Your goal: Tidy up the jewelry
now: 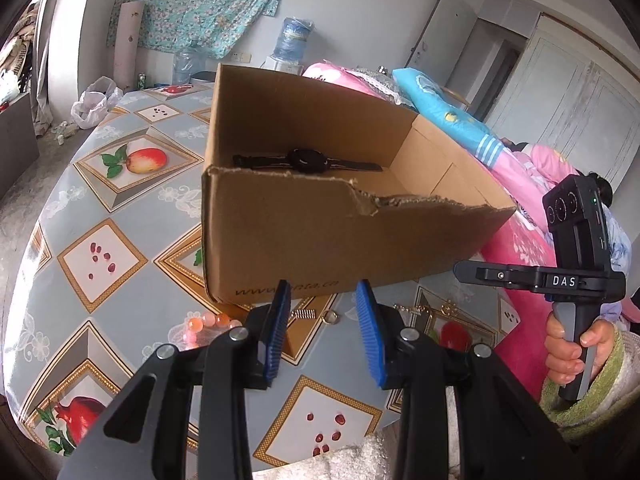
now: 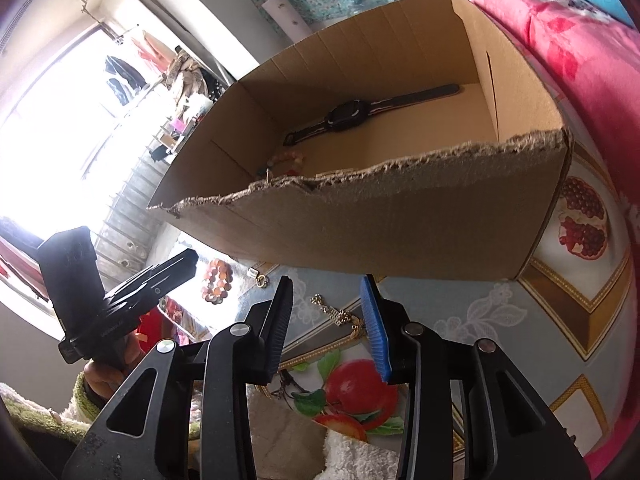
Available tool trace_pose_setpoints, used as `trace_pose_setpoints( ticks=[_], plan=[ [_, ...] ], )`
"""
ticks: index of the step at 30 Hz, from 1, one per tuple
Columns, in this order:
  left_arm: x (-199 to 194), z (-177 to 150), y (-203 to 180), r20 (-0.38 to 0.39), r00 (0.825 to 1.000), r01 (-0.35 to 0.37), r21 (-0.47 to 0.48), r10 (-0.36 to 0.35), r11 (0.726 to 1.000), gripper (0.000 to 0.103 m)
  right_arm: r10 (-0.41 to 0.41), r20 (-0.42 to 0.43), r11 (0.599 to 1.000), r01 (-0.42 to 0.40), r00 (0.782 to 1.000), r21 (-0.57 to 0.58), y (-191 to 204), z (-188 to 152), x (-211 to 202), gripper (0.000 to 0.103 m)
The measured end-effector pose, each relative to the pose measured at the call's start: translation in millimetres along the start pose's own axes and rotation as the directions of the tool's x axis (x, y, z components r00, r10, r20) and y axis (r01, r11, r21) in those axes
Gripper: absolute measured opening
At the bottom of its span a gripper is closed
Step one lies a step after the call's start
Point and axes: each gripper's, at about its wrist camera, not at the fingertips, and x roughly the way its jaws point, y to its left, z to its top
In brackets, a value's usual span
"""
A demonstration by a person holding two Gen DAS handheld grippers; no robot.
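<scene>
An open cardboard box stands on the table with a black watch lying flat inside it. In the right wrist view a pale bead bracelet also lies in the box, near the watch. My left gripper is open and empty in front of the box's near wall. On the cloth below it lie an orange bead bracelet, a ring and a gold chain. My right gripper is open above the gold chain, without touching it.
The round table wears a fruit-patterned cloth and drops off at the left and near edges. A pink blanket and a blue pillow crowd the box's right side. A plastic bag and water bottles sit at the far side.
</scene>
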Motion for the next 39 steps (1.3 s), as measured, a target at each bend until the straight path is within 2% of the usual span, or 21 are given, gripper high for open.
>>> trace_pose_setpoints(
  ticks=[7,13,20,24,39],
  plan=[
    [13.5,-15.7,-11.9,-0.050,0.998,-0.044,0.063,0.047,0.997,0.033,-0.012,-0.033,0.998,0.010,0.999,-0.058,8.5,-13.7,9.3,0.035],
    [33.1,-13.7,-18.4,-0.073,0.993,-0.078,0.127,0.088,0.989,0.033,-0.006,-0.058,0.996,0.001,0.998,-0.084,15.1,-12.9,18.6,0.035],
    [57.1,-7.1,-12.8,-0.097,0.991,-0.081,0.121,0.093,0.989,0.033,-0.004,-0.061,0.997,-0.001,0.998,-0.080,13.8,-11.4,18.9,0.035],
    [62.1,-9.8,-17.9,-0.081,0.991,-0.094,0.162,0.108,0.982,0.033,-0.011,-0.065,0.997,0.006,0.998,-0.076,12.9,-13.5,21.3,0.035],
    [73.2,-26.0,-67.9,-0.103,0.994,0.051,0.257,-0.026,0.965,0.033,-0.058,-0.049,0.998,0.056,0.997,-0.040,-0.6,-17.2,8.8,0.035]
  ],
)
